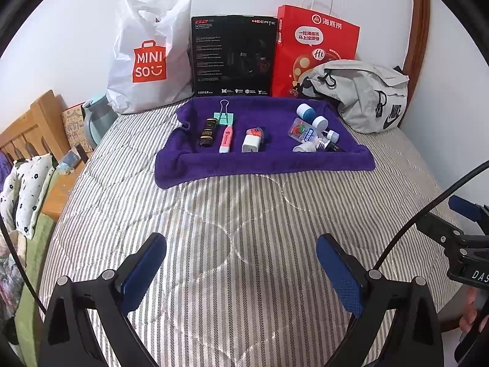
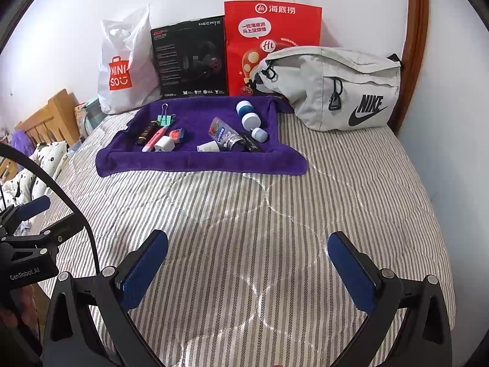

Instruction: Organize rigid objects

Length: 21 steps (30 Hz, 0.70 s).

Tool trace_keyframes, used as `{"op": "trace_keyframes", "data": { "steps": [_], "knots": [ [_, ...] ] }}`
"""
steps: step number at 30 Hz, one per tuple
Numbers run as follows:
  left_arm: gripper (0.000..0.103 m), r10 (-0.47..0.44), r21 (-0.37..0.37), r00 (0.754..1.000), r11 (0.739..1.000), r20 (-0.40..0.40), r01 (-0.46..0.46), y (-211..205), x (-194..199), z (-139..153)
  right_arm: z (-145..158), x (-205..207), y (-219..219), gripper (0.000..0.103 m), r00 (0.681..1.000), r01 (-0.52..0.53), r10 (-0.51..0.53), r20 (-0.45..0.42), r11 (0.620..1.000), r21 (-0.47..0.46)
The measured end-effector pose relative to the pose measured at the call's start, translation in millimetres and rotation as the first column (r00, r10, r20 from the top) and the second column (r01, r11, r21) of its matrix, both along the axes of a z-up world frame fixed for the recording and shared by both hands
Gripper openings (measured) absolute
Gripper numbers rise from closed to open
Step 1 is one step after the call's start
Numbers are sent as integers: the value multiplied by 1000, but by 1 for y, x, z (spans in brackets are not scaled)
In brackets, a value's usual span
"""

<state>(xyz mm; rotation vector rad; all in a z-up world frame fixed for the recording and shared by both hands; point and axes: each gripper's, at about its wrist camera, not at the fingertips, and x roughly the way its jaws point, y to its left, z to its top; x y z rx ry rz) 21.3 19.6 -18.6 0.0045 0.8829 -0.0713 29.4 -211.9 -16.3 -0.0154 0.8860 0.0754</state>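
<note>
left wrist view: left hand-held gripper, jaws wide apart, empty, above striped bed cover. purple towel at the far end of the bed carries the items: on its left, black tube, pink pen, white charger, green binder clip; on its right, a cluster of small bottles.

right wrist view: right hand-held gripper, jaws wide apart, empty, above the same cover. grey nike bag just right of the towel; red paper bag, black box, white miniso bag behind.

Bright even daylight, sharp, fisheye-warped edges
</note>
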Motion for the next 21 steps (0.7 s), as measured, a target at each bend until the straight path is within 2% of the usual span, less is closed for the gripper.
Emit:
{"op": "trace_keyframes", "data": {
  "steps": [17,21],
  "knots": [
    [100,2,1,1000,1000,4,-2,1,1,1,-2,0,0,103,1000,-4,4,-6,1000,-1],
    [101,4,5,1000,1000,2,-4,1,1,1,-2,-1,-1,103,1000,-11,11,-7,1000,25]
  ]
}}
